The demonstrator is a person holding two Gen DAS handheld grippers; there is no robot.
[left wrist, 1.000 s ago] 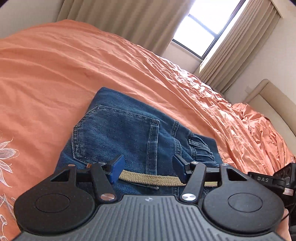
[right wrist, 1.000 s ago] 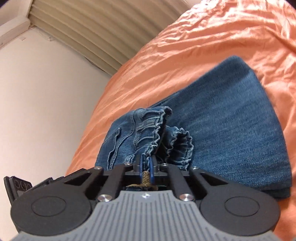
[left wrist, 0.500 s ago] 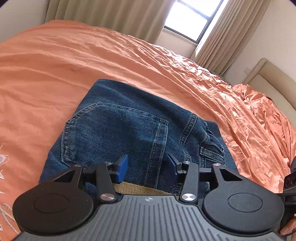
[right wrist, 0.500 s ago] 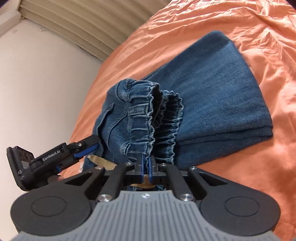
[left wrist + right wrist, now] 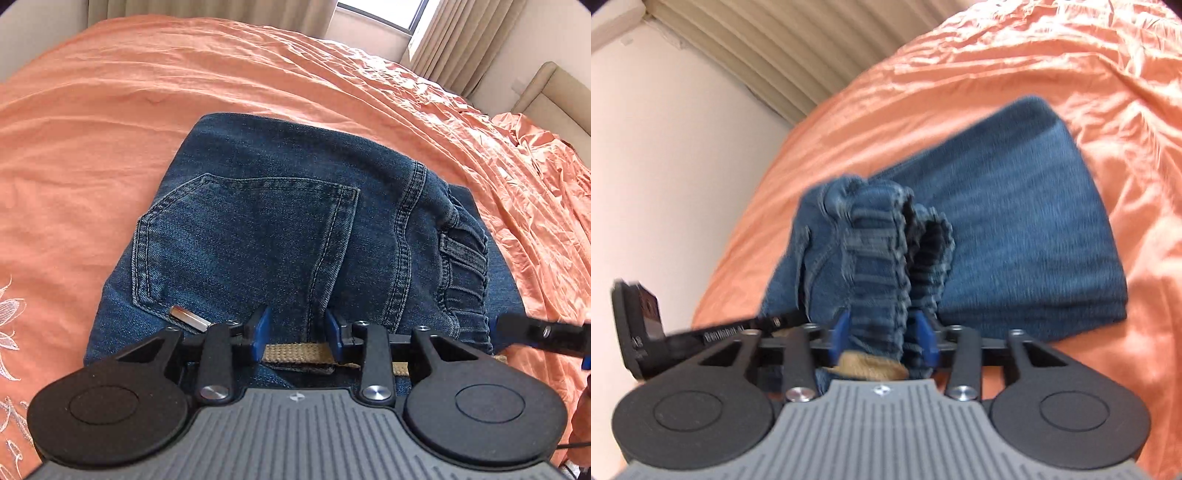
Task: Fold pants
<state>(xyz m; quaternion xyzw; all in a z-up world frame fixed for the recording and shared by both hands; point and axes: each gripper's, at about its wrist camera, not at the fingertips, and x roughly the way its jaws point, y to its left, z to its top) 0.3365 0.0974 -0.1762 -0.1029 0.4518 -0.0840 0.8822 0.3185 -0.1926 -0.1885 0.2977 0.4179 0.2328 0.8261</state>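
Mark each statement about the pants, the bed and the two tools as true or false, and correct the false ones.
1. The jeans lie on an orange bedspread. True.
2. The left tool is clamped shut on the back pocket. False: its blue pads stand apart, with denim and a tan webbing strap showing between them.
3. The right tool has the gathered elastic waistband between its pads. True.
4. The jeans are spread out at full length. False: they are folded into a stack of layers.
5. A window with curtains shows beyond the bed. True.
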